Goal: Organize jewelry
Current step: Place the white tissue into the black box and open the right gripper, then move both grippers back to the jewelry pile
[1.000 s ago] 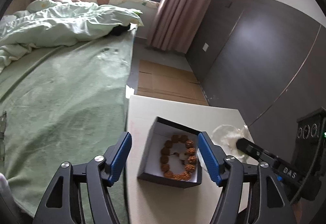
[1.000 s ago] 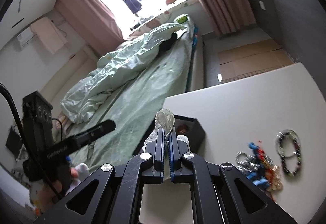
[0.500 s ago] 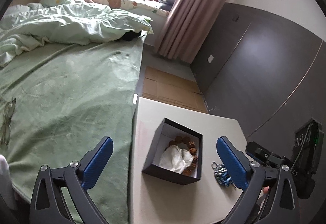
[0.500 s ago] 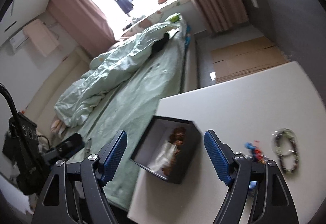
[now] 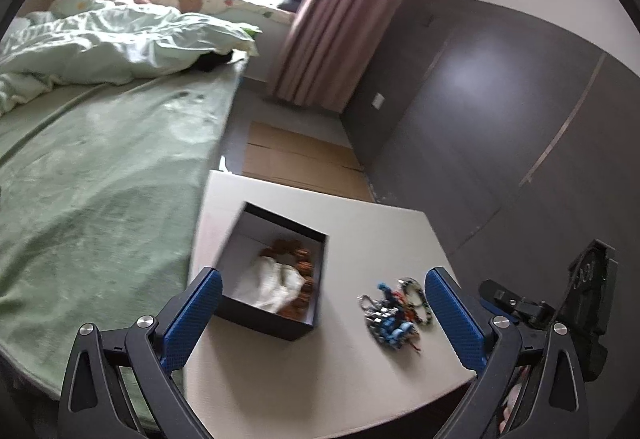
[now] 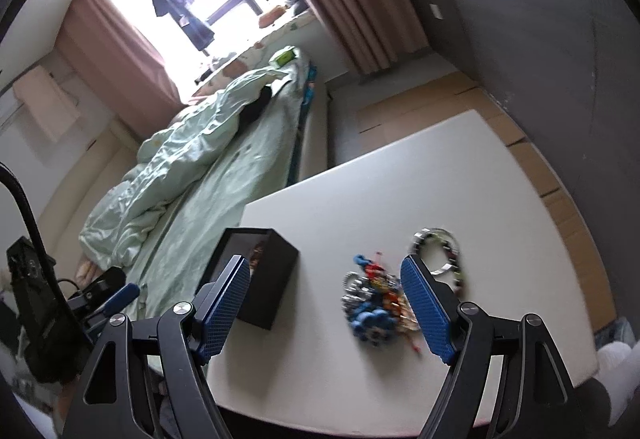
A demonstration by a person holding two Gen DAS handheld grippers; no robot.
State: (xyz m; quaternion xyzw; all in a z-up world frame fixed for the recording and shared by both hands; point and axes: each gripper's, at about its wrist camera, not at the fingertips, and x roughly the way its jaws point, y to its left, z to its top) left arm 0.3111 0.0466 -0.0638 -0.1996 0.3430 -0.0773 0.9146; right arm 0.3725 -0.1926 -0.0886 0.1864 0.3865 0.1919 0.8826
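The pile of bracelets (image 6: 374, 303) lies between the wide-open right tongs (image 6: 326, 309), right of the black box (image 6: 256, 275). The left tongs (image 5: 322, 313), open and empty, are farther off.

- A pale white table (image 5: 328, 371) fills the lower centre of the frame.
- An open black box (image 5: 276, 313) sits at its lower left.
- A tangled jewelry heap (image 5: 390, 313) lies lower right, apart from the box.
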